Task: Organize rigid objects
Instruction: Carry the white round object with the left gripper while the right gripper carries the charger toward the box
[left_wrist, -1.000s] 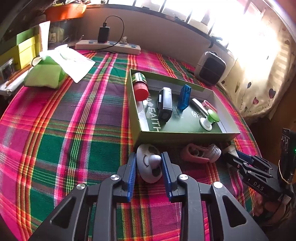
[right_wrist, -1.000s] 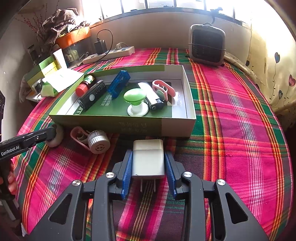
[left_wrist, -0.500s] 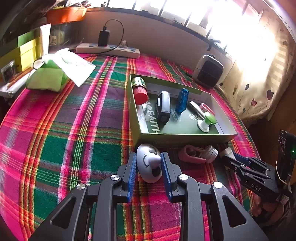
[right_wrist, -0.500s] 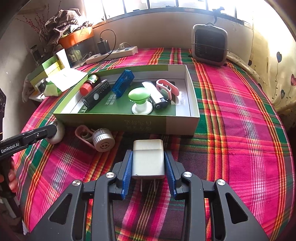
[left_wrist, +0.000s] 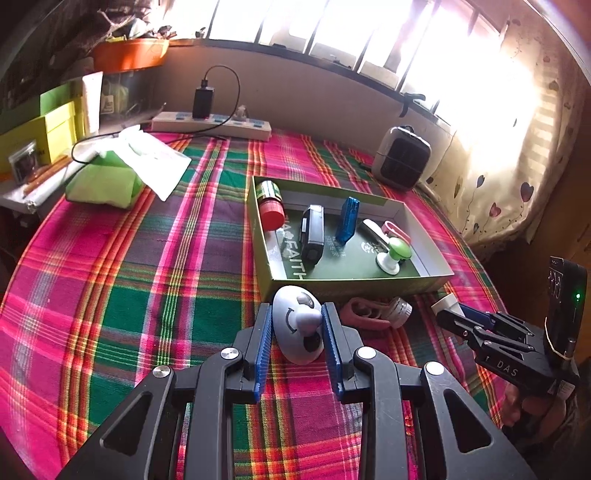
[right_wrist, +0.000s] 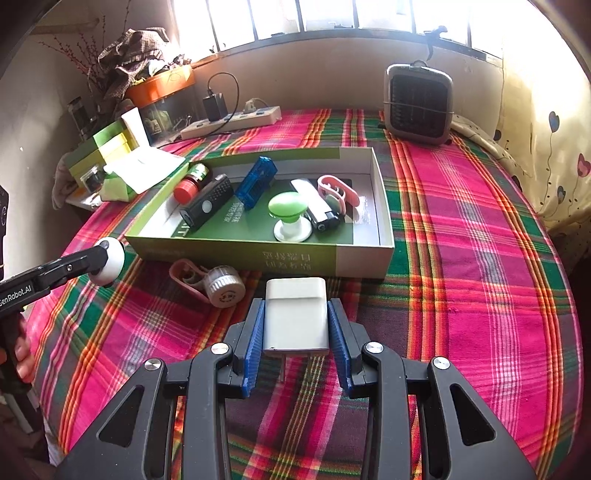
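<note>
Lifted a little since a second ago: white egg-shaped toy (left_wrist: 297, 325), clamped between the jaws of the left gripper (left_wrist: 295, 332), now off the plaid cloth (left_wrist: 147, 266) and just short of the near wall of the green box (left_wrist: 354, 286). Right gripper (right_wrist: 295, 325) almost unmoved, jaws clamped on the white plug adapter (right_wrist: 296, 317), prongs toward the camera, also just short of that near wall. Step in hand, by the look of it: carrying both pieces over the wall to join the red-capped bottle (left_wrist: 271, 208), black device (left_wrist: 313, 234), blue case (left_wrist: 347, 219) and green knob (left_wrist: 395, 253) inside. Next: more height to clear the rim, then forward to the bare patches of the box floor, then release. Left outside, touching the near wall: pink clip with a grey wheel (right_wrist: 210, 284).
</note>
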